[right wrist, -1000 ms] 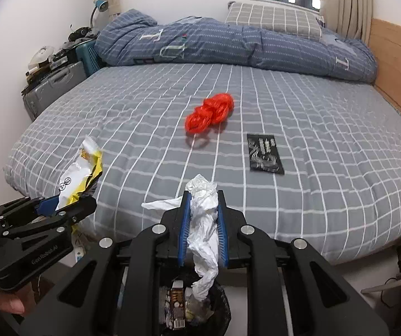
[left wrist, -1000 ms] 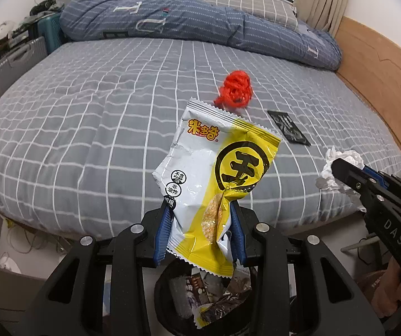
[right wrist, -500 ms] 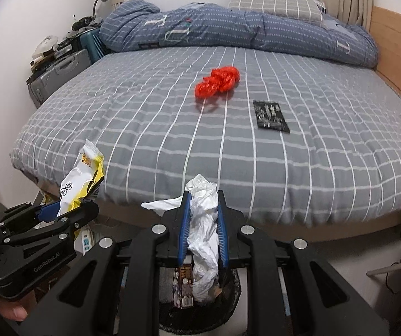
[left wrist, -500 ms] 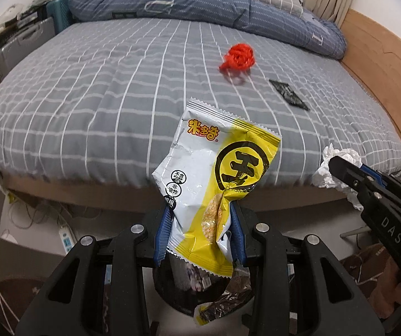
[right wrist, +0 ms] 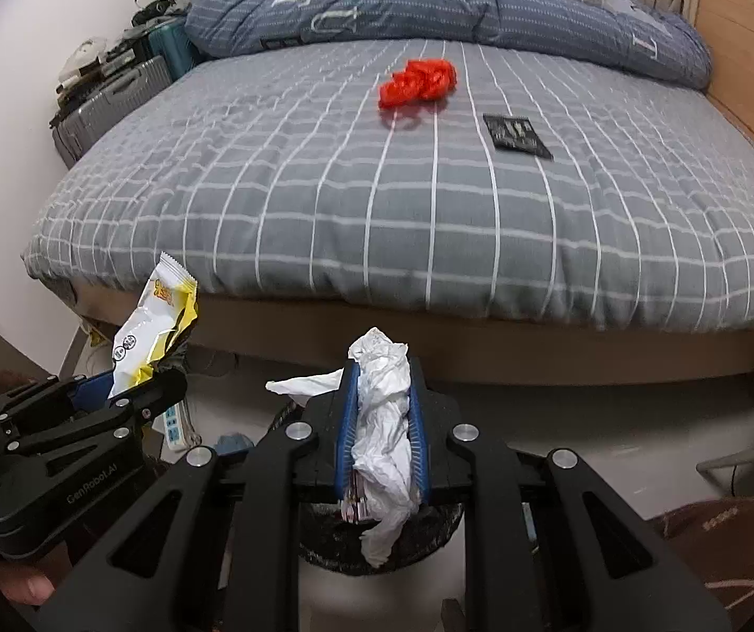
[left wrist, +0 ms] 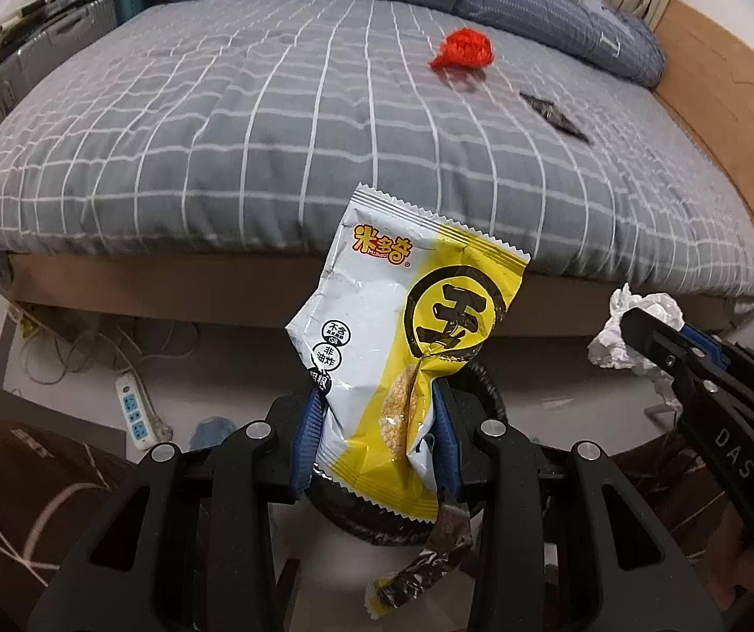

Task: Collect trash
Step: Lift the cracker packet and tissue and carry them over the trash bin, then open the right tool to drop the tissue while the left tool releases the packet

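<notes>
**Mia:** In the left wrist view, what did the left claw have?

**Ben:** It was squeezed shut on the yellow snack bag. The bag stuck up between the blue pads, past the near edge of the bed. The black trash bin sat on the floor right under it. The claw tipped down steeply toward the bin.

**Mia:** How to drop it well?

**Ben:** I think the bag should hang right over the bin's mouth first, then the claw lets go.

**Mia:** And the right wrist view?

**Ben:** The right claw was pinched tight on the white crumpled tissue, pointing down over the bin too. The red bundle and the black packet lay on the bed, toward its far edge, waiting.
</notes>
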